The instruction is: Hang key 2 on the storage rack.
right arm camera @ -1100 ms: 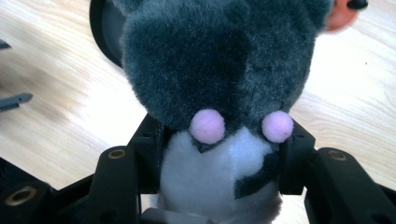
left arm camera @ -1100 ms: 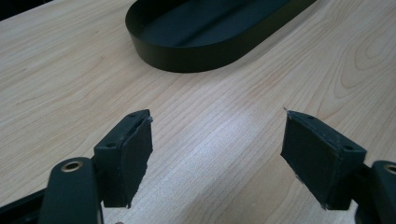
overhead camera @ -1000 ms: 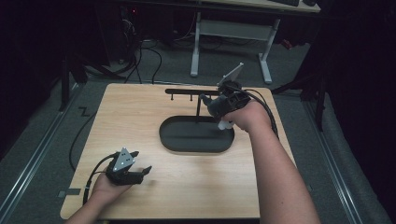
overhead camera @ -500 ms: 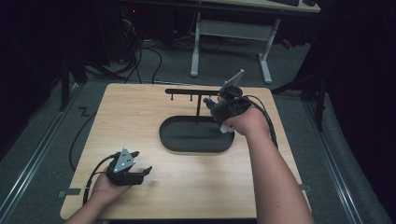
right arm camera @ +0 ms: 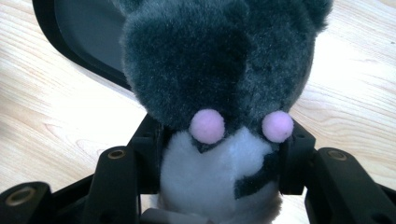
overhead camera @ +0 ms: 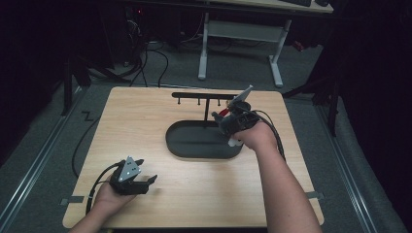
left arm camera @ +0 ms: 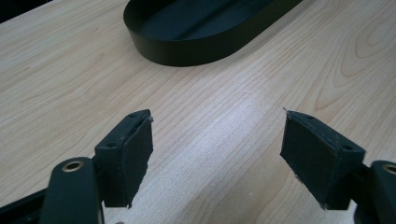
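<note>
Two fingers clamping plush toy, tray below

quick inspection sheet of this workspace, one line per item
surface: light wooden table, bare around the tray
job's things: grey and white plush toy with pink pompoms, held over the rim of the black oval tray; black hook rack stands behind the tray
clutter: nothing seen
grippers: right gripper shut on the plush toy; left gripper open, nothing between its jaws, low over the table's near left
cables: one trails from each gripper; more lie on the floor behind
surroundings: dark room, white desk frame behind the table
</note>
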The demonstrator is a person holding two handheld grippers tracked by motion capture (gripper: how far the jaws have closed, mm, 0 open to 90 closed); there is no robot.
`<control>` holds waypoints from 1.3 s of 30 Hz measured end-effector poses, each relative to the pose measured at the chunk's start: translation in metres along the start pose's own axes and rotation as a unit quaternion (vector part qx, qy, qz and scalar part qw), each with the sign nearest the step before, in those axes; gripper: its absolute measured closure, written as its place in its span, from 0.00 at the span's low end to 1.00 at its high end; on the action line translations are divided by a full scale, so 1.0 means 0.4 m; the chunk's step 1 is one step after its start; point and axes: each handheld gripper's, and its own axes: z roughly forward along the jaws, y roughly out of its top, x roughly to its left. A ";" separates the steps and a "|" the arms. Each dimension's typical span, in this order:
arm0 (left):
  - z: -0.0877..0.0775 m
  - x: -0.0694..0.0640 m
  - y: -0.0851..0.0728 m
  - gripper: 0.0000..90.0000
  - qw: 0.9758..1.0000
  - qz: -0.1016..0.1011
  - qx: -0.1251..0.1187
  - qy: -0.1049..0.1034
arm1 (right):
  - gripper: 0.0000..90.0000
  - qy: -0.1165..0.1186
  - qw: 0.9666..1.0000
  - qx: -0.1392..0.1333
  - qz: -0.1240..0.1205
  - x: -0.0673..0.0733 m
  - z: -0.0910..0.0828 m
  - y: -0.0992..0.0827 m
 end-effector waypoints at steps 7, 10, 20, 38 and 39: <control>0.000 0.001 0.000 0.29 1.000 0.000 -0.001 0.000 | 0.53 0.009 0.999 -0.021 -0.030 0.045 -0.049 -0.004; -0.001 0.002 0.000 0.29 1.000 -0.001 -0.001 -0.001 | 0.53 -0.002 0.999 -0.036 -0.039 0.059 -0.102 0.004; -0.005 0.009 0.000 0.29 1.000 -0.004 -0.008 -0.003 | 0.53 -0.036 0.998 -0.042 0.000 0.032 -0.130 0.046; 0.019 0.000 0.015 0.29 1.000 0.006 -0.004 -0.015 | 0.52 -0.001 1.000 -0.010 0.011 -0.006 0.042 0.043; 0.019 -0.001 0.015 0.29 1.000 0.005 -0.006 -0.014 | 0.51 0.000 1.000 -0.012 0.011 -0.006 0.044 0.044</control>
